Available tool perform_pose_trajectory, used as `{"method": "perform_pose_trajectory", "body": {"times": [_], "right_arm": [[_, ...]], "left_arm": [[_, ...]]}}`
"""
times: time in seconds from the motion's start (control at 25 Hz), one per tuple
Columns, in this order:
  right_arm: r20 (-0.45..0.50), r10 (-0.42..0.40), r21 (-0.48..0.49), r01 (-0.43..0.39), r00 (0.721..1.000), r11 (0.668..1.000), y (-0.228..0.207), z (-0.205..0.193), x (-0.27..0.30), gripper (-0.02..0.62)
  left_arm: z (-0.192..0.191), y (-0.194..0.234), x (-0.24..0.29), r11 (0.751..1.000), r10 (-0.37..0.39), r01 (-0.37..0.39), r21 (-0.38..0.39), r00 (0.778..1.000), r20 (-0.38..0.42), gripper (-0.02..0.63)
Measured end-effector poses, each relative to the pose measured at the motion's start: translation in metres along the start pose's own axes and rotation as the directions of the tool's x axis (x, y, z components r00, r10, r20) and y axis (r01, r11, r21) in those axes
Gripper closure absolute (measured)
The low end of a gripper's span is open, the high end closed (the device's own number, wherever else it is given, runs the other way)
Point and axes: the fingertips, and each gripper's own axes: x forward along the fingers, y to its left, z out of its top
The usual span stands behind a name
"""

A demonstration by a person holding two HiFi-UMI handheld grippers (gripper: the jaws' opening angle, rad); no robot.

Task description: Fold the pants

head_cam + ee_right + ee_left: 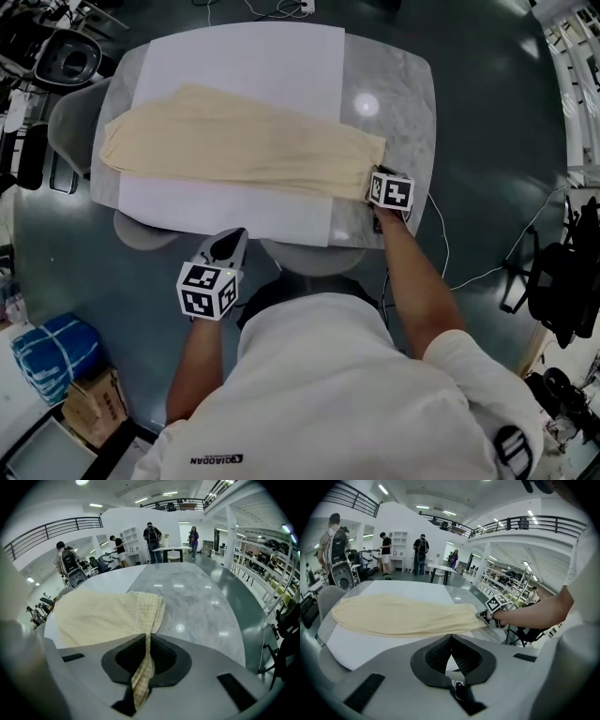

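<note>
Nearest the camera, the person's left forearm (195,370) is bending up from the elbow close to the body and is carrying the left gripper (230,242), which is tilting forward and down towards the near edge of the white sheet (246,58). Its marker cube (206,289) is sitting just behind the jaws. In the left gripper view the left gripper (450,637) is showing its two dark pads pressed together with nothing between them, and the pale pants (403,616) are lying on the sheet a little beyond the tips, not touching them.

Farther out, the right forearm (417,292) is reaching nearly straight across to the right side of the table (398,103), wrist angled downward, with the right gripper (372,187) resting low at the right end of the cloth. In the right gripper view the right gripper (147,641) is pinching a narrow strip of the checked fabric, which is running down between the closed-in pads and hanging out below them, so the jaws are standing only slightly apart, gripping the pants (105,613).

Beyond both grippers, the pants (234,145) are lying flat as one long cream band, slanting from the far left of the sheet to the table's right edge, where the held end is bunching. A grey chair (70,117) is standing at the table's left side. Farthest off, several people (152,536) are standing round another table in the hall.
</note>
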Motion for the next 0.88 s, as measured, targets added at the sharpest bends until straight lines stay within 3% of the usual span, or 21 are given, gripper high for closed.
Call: {"method": "perform_pose_trajectory", "body": {"times": [0.2, 0.36, 0.52, 0.88], "right_arm": [[0.014, 0.041, 0.019, -0.041, 0.999, 0.999, 0.001, 0.002, 0.002, 0.551], [0.019, 0.157, 0.105, -0.158, 0.987, 0.982, -0.001, 0.0, 0.002, 0.552], [0.099, 0.239, 0.172, -0.254, 0.966, 0.952, 0.004, 0.013, -0.017, 0.554], [0.203, 0.32, -0.045, -0.317, 0.925, 0.947, 0.079, 0.048, -0.087, 0.554]], "left_arm": [[-0.002, -0.009, -0.015, 0.999, 0.042, -0.042, 0.002, 0.999, 0.022, 0.58], [-0.001, -0.017, -0.026, 0.997, 0.064, -0.065, 0.028, 0.997, 0.047, 0.58], [-0.002, -0.014, -0.044, 0.996, 0.081, -0.083, 0.026, 0.994, 0.069, 0.58], [0.005, 0.02, -0.081, 0.998, 0.063, -0.061, -0.013, 0.986, 0.157, 0.58]]}}
